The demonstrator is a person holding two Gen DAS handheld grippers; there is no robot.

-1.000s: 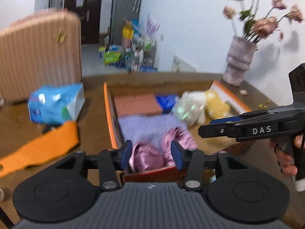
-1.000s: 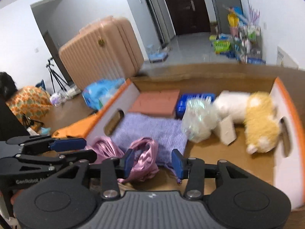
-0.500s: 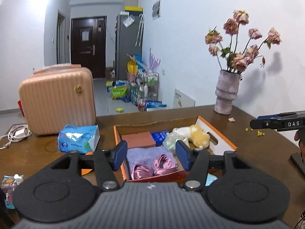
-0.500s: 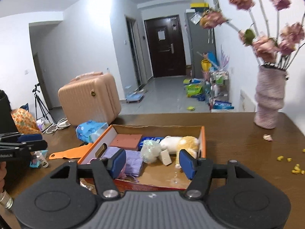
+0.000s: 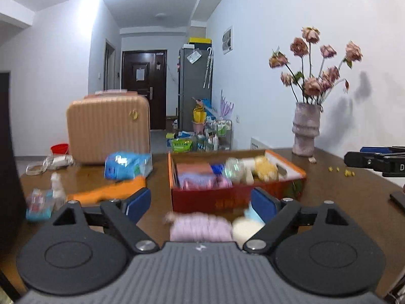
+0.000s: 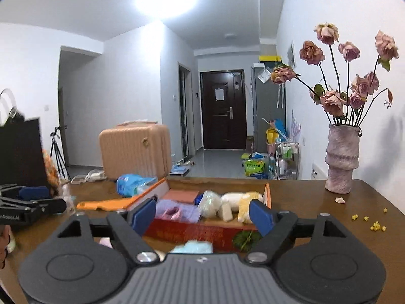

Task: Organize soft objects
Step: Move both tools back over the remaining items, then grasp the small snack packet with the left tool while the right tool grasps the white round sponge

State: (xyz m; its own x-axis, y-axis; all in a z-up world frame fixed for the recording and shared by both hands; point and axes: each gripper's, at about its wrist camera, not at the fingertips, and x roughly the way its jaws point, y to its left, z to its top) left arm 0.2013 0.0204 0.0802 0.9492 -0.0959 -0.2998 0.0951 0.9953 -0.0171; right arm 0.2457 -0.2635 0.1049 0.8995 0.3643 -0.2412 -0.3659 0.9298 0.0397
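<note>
An open cardboard box (image 5: pixel 235 197) (image 6: pixel 202 231) on the brown table holds soft things: a purple towel (image 6: pixel 182 209), pink satin cloth (image 5: pixel 222 182), a clear bag (image 6: pixel 208 202), a white plush (image 6: pixel 233 198) and a yellow plush (image 5: pixel 265 169). In front of the box lie a lilac knitted item (image 5: pixel 201 228), a cream item (image 5: pixel 246 228) and a light blue item (image 6: pixel 193 247). My left gripper (image 5: pixel 201 204) is open and empty, just above the lilac item. My right gripper (image 6: pixel 202 215) is open and empty, short of the box.
A blue tissue pack (image 5: pixel 127 166), an orange flat piece (image 5: pixel 108 191), small bottles (image 5: pixel 48 197) and a pink suitcase (image 5: pixel 108 126) are to the left. A vase of dried roses (image 6: pixel 341 157) and yellow crumbs (image 6: pixel 372 224) are to the right.
Both grippers have drawn back and up from inside the box to the table's near side and opened wider. The loose items in front of the box have come into view.
</note>
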